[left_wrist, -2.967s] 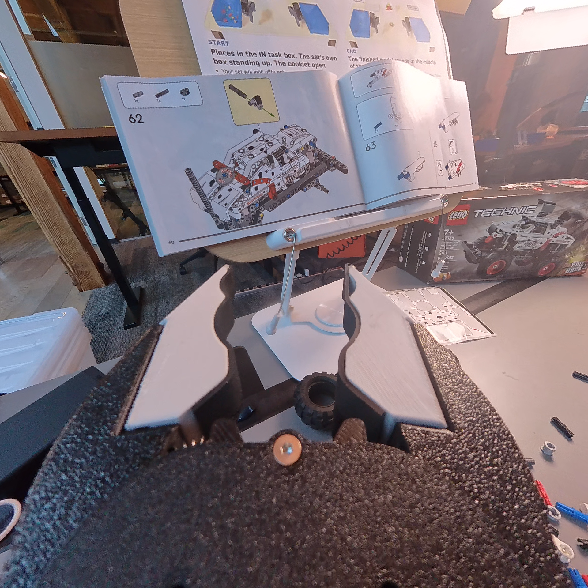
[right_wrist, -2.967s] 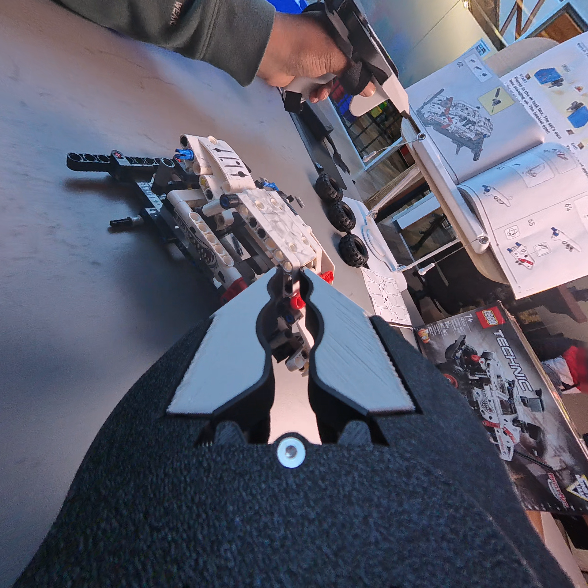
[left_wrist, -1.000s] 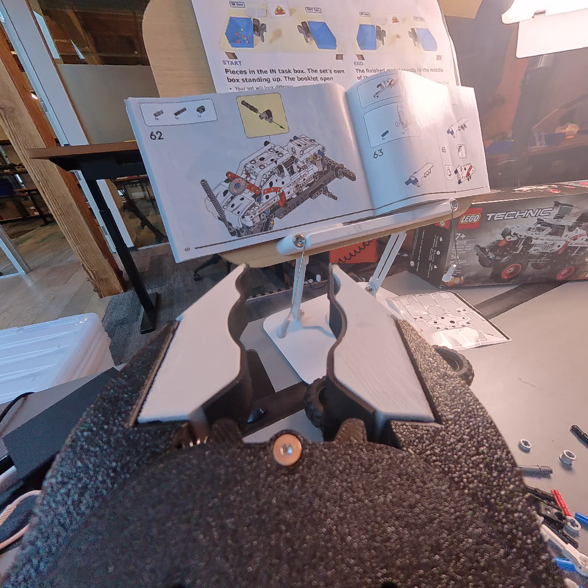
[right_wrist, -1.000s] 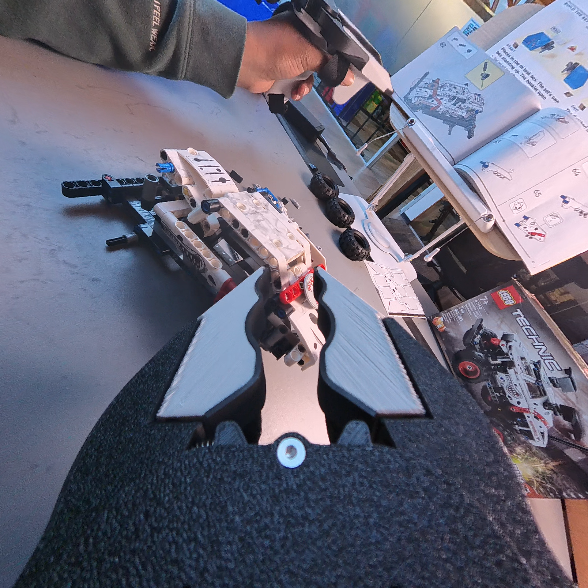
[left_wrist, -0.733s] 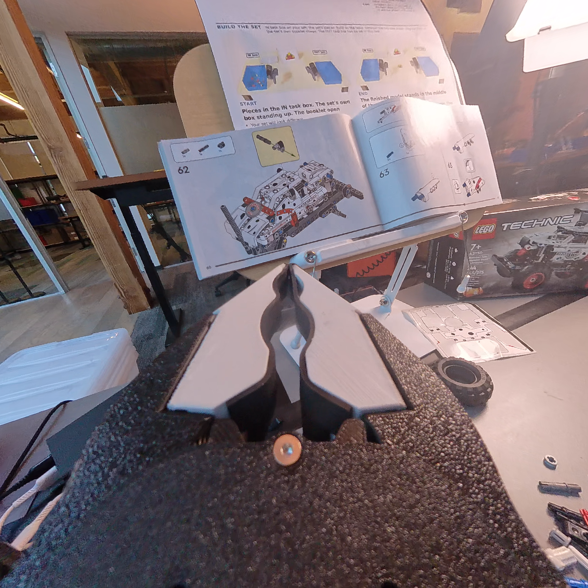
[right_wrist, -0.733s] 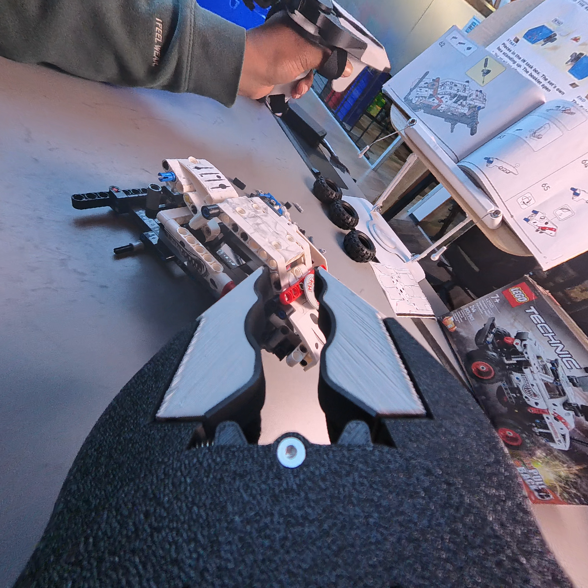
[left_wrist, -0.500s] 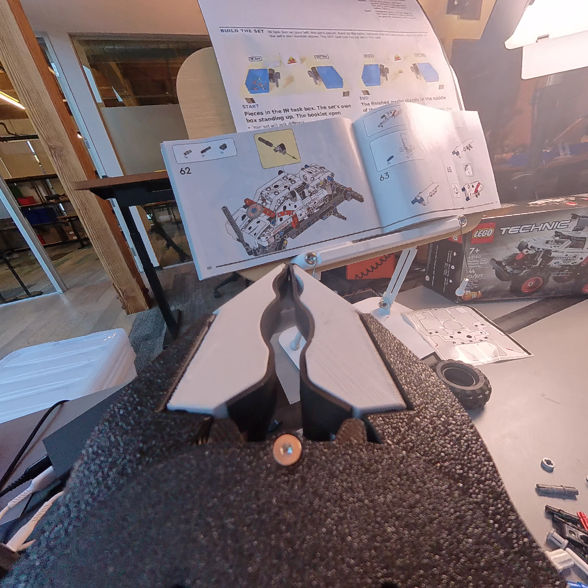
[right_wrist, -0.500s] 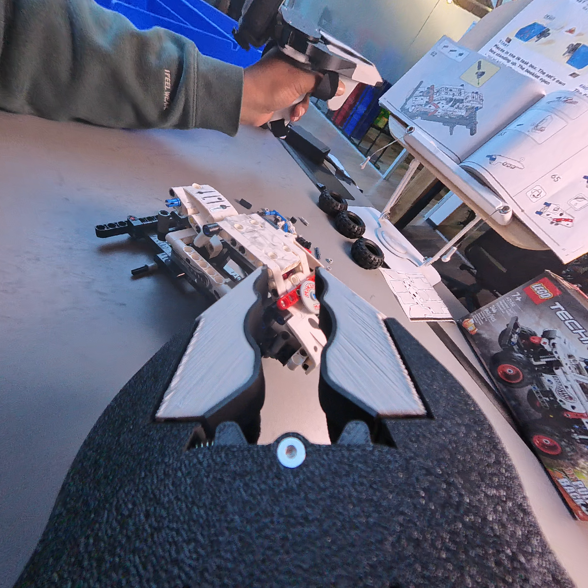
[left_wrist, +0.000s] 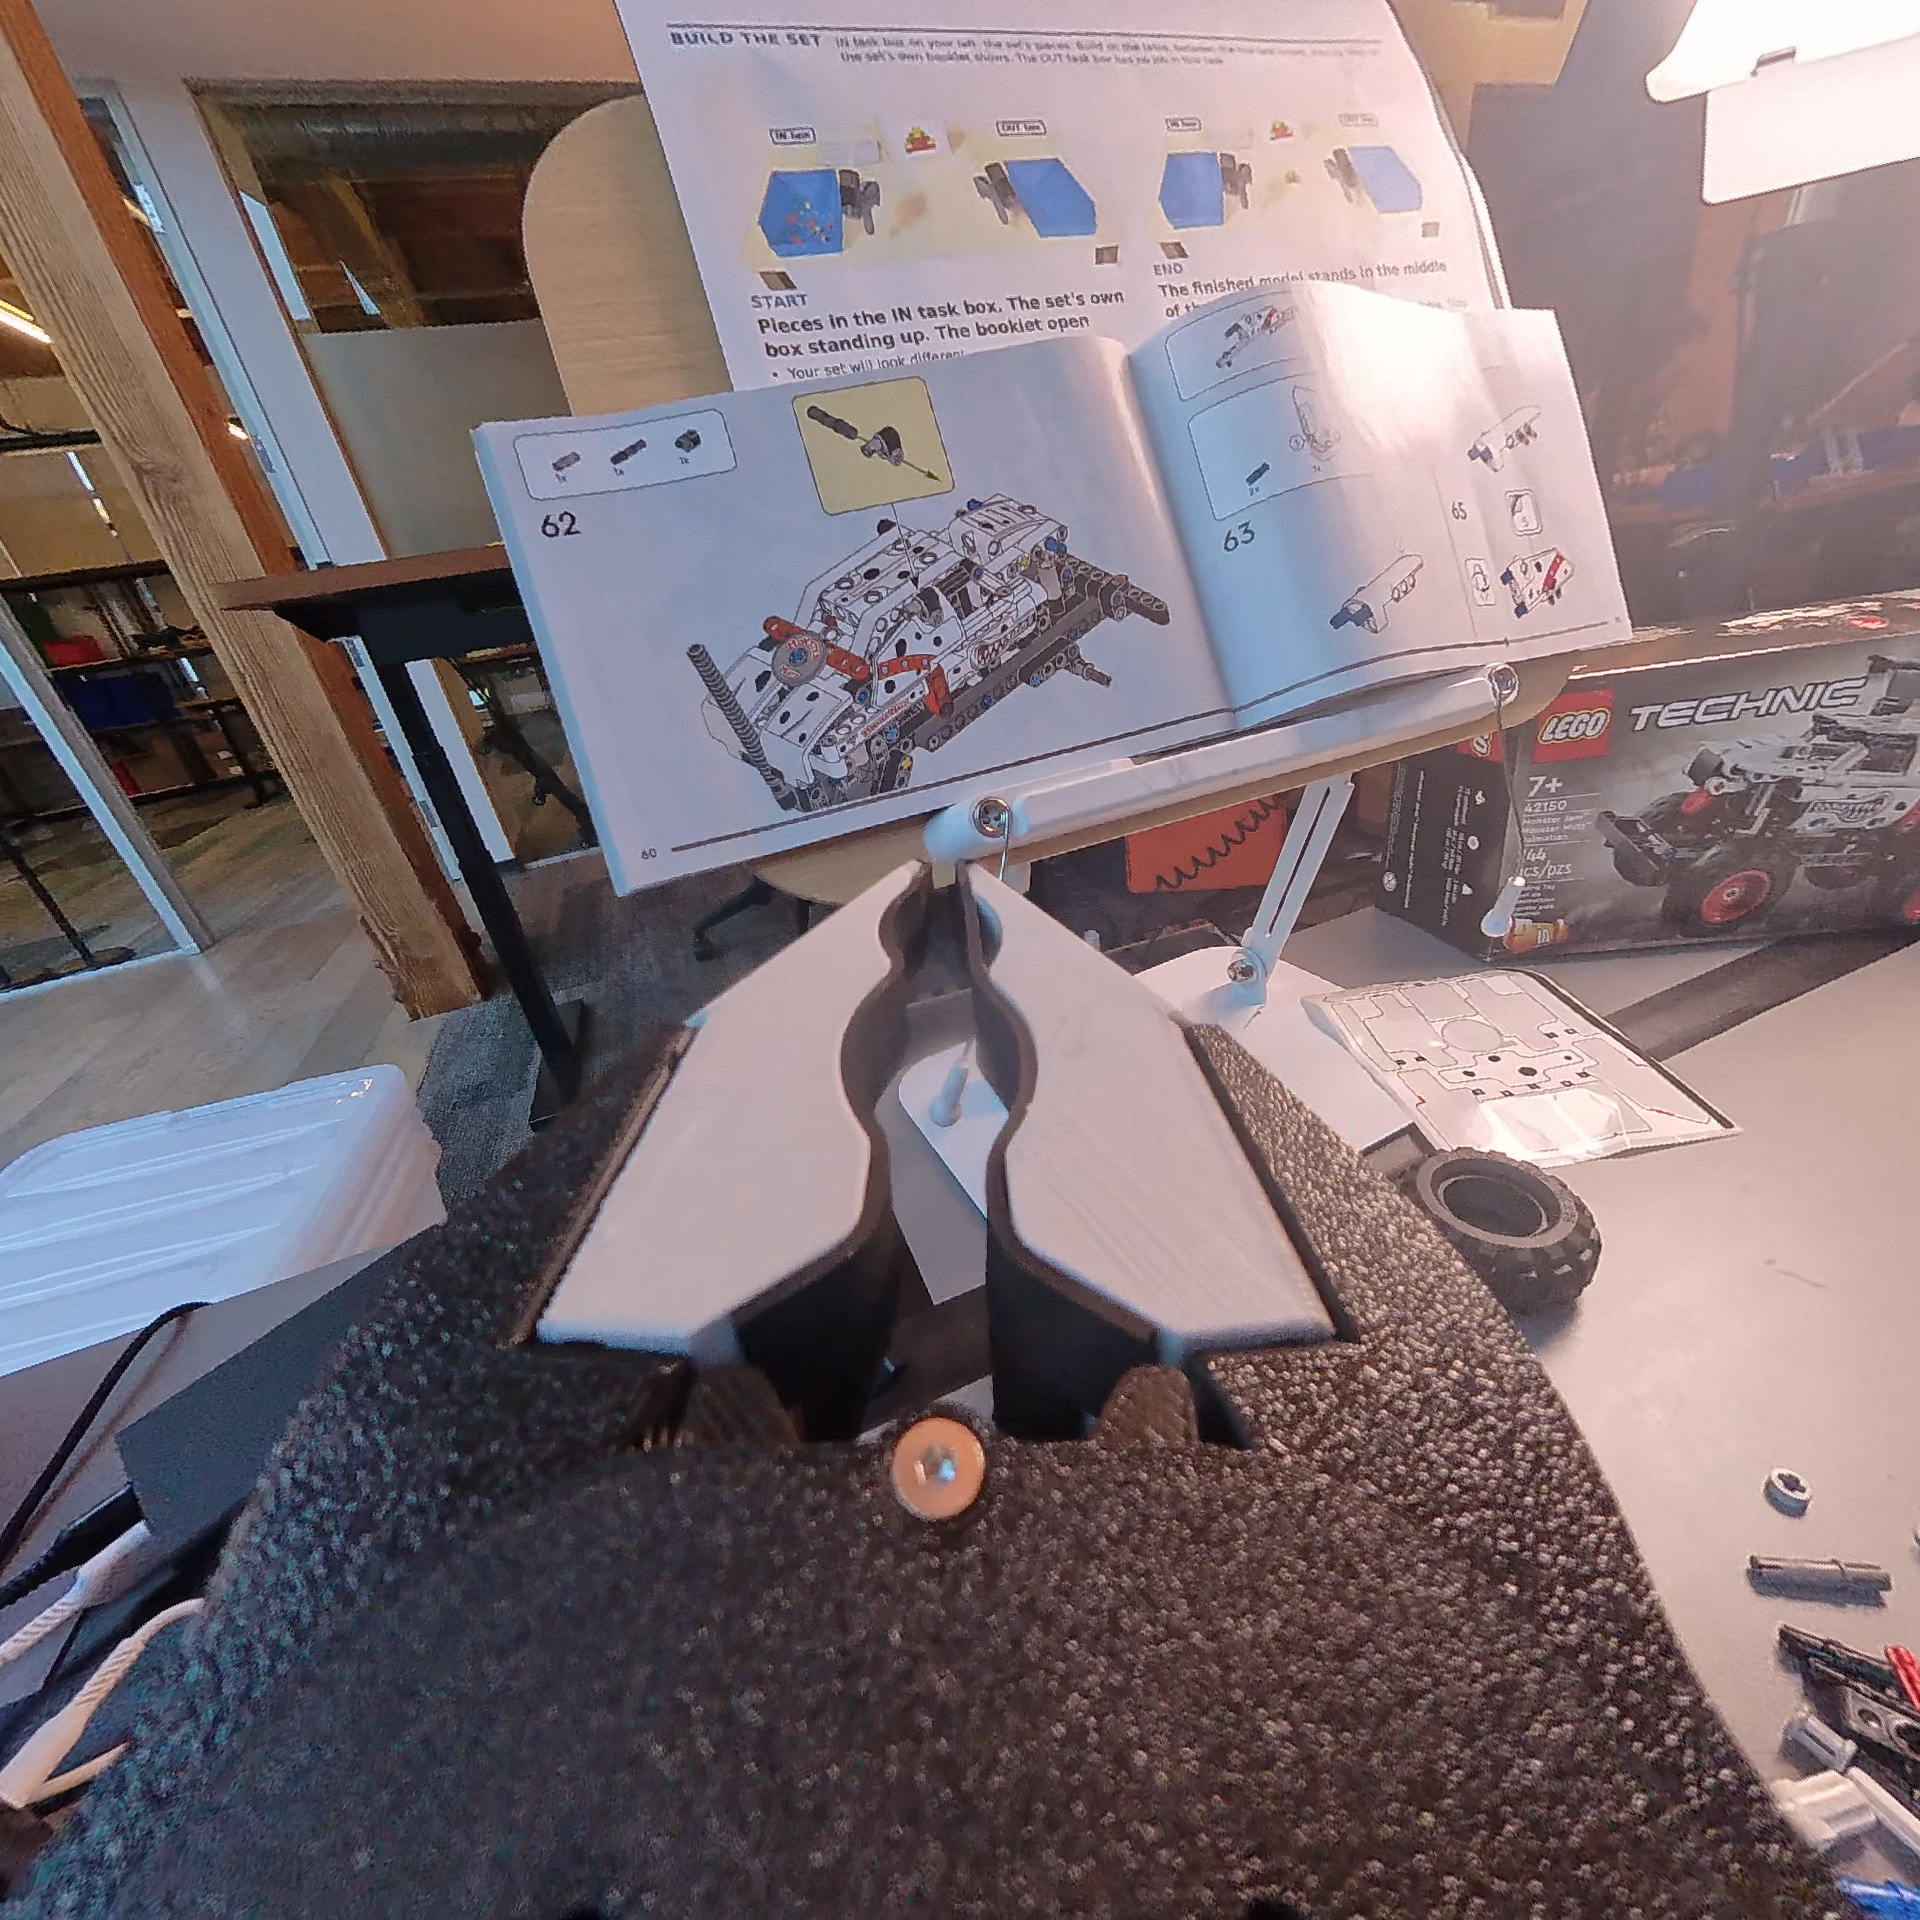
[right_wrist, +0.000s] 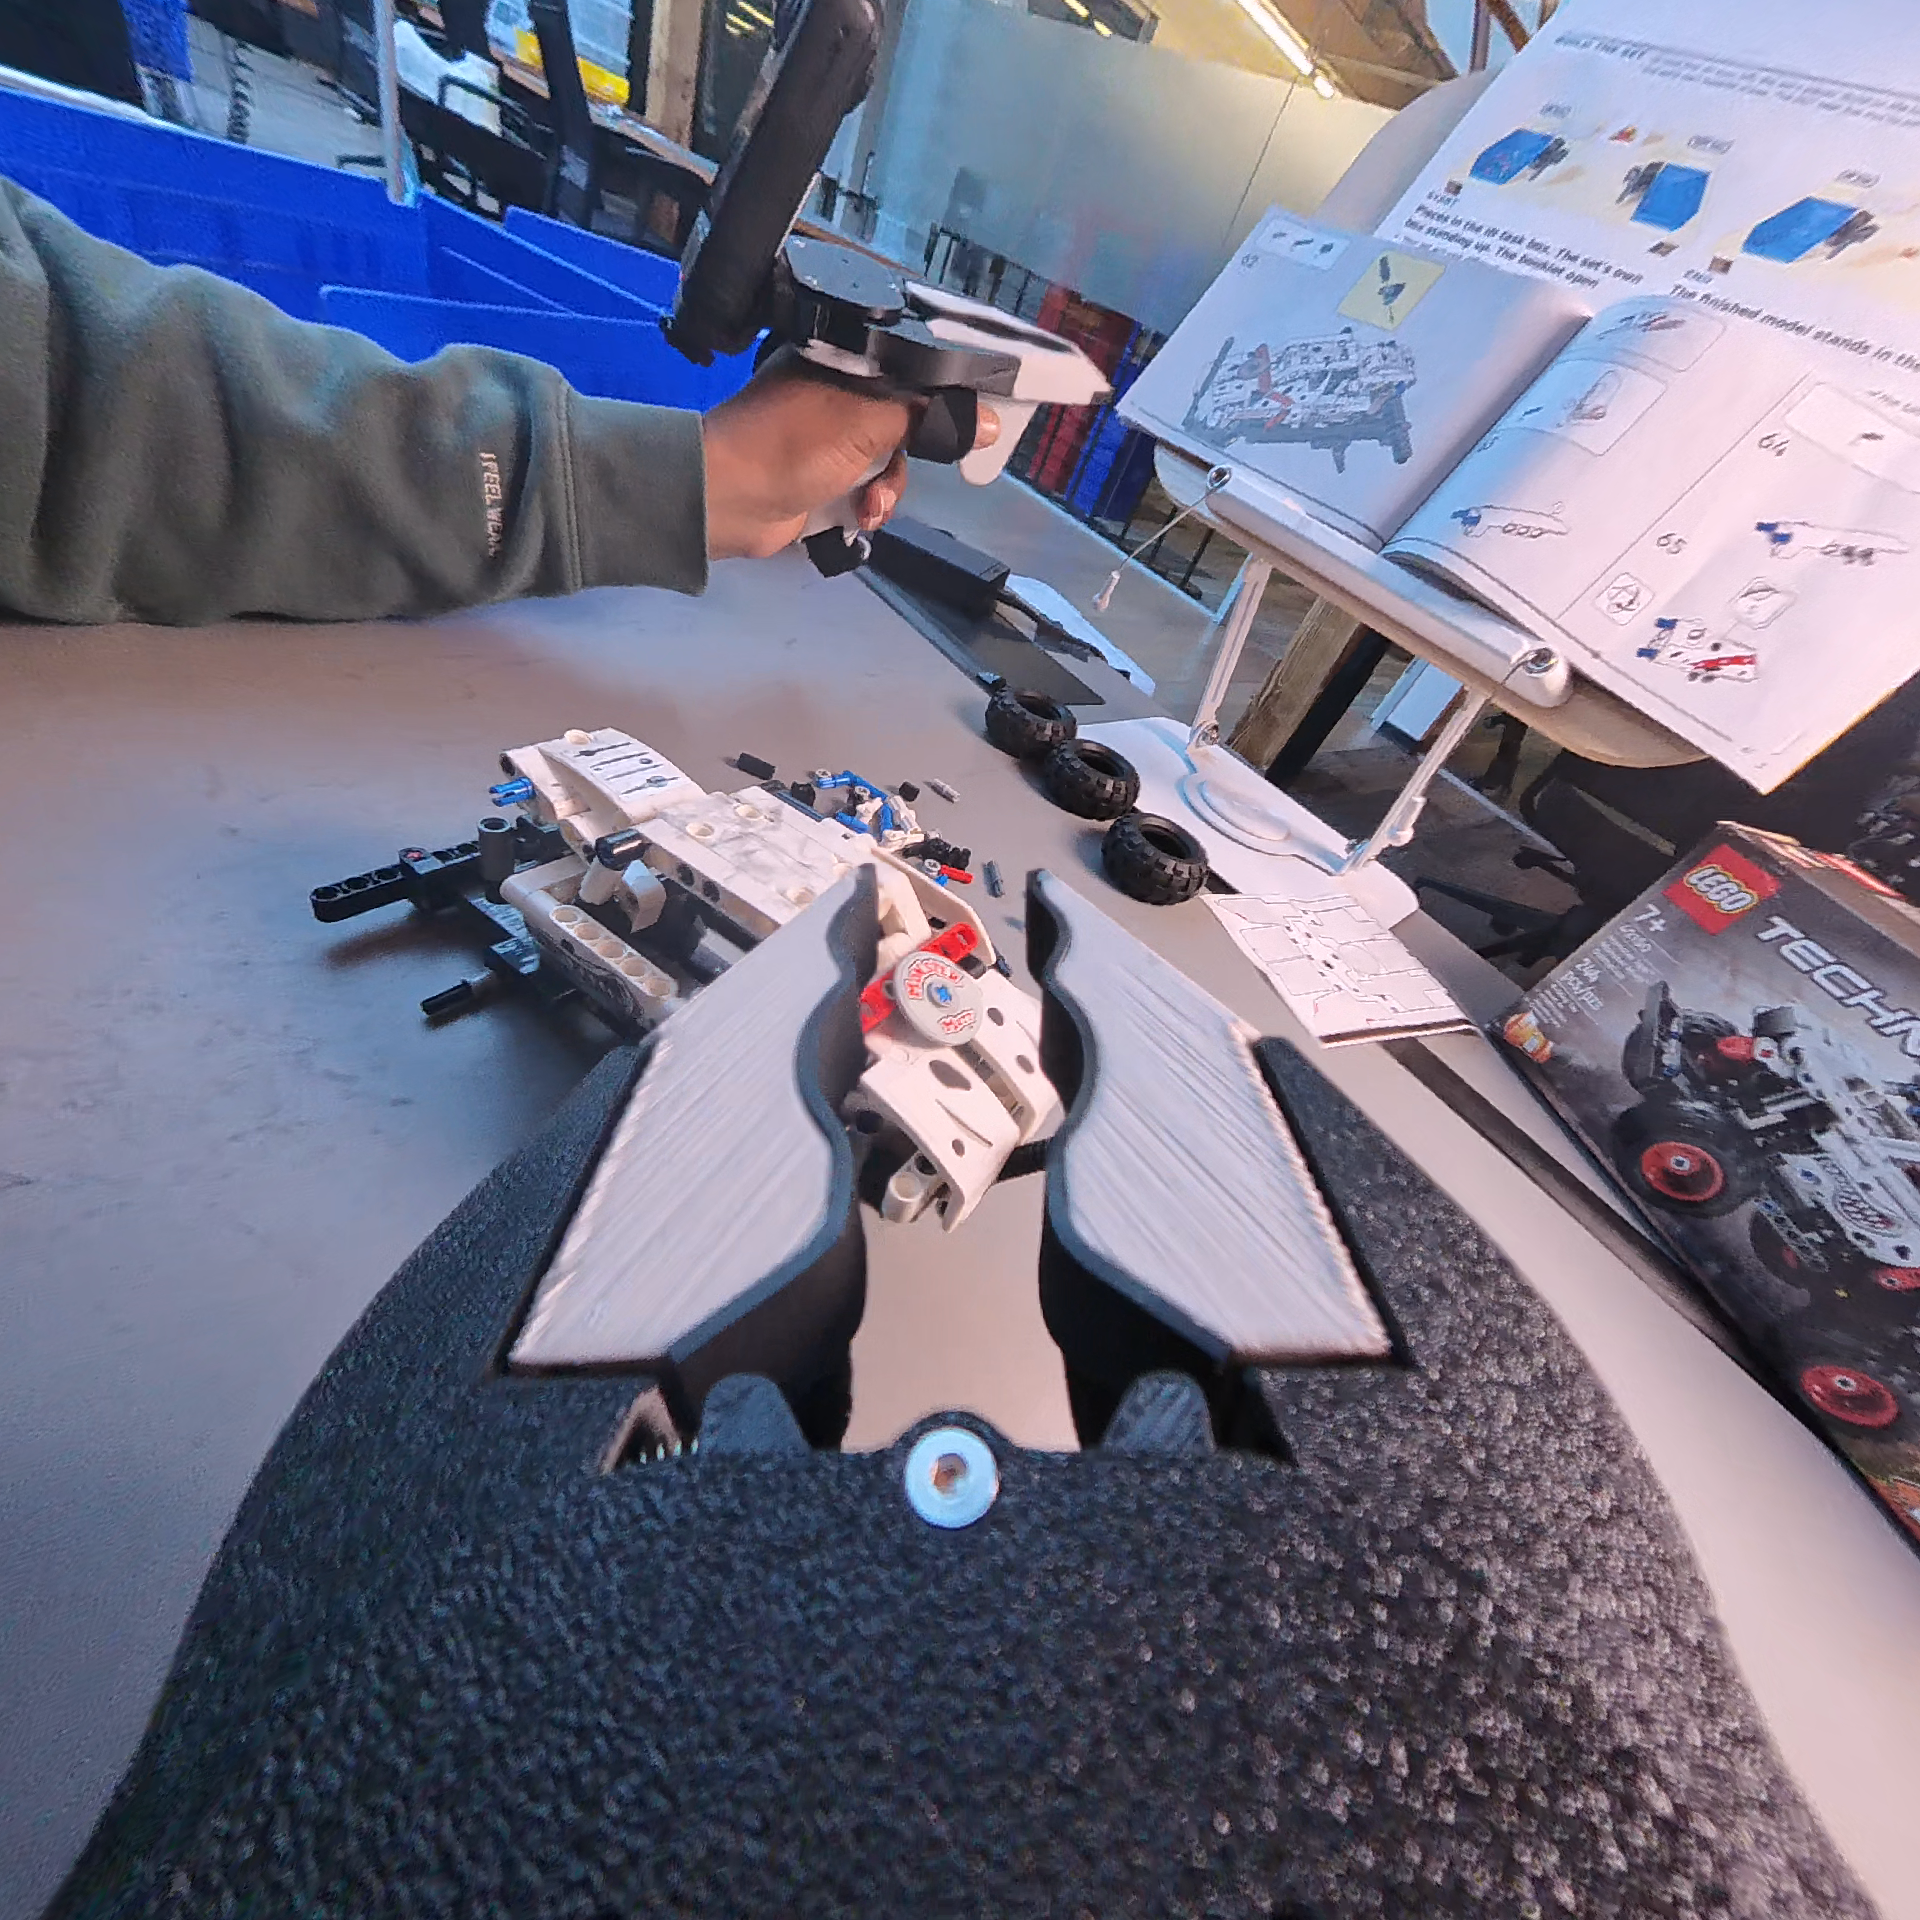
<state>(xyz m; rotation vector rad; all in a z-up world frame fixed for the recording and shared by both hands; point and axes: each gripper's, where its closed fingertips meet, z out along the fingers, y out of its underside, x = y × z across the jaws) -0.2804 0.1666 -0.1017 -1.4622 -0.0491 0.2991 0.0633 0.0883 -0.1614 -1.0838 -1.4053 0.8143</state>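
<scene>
A part-built white and black brick vehicle model (right_wrist: 727, 862) lies on the grey table (right_wrist: 208, 1039). My right gripper (right_wrist: 951, 894) is open, and its fingers straddle the model's near end, which has a red piece and a round grey disc. The left finger is against the model's side, and a gap shows at the right finger. My left gripper (left_wrist: 945, 883) is shut and empty, in the air before the open instruction booklet (left_wrist: 883, 623) on its white stand. It also shows in the right wrist view (right_wrist: 997, 364), held by a hand. A black tyre (left_wrist: 1507, 1231) lies to its right.
Three black tyres (right_wrist: 1091, 779) lie by the stand base (right_wrist: 1236, 810). A sticker sheet (right_wrist: 1340, 966) and the set's box (right_wrist: 1766, 1039) are on the right. Small loose parts (right_wrist: 883, 810) lie behind the model. Blue bins (right_wrist: 416, 270) stand at the back, and a green sleeve (right_wrist: 312, 457) crosses the left. My right fingertips sit around 35 centimeters from my left ones.
My left gripper shut empty and rose away from the tyre it had straddled. My right gripper let go of the model about a second ago and has since rolled level.
</scene>
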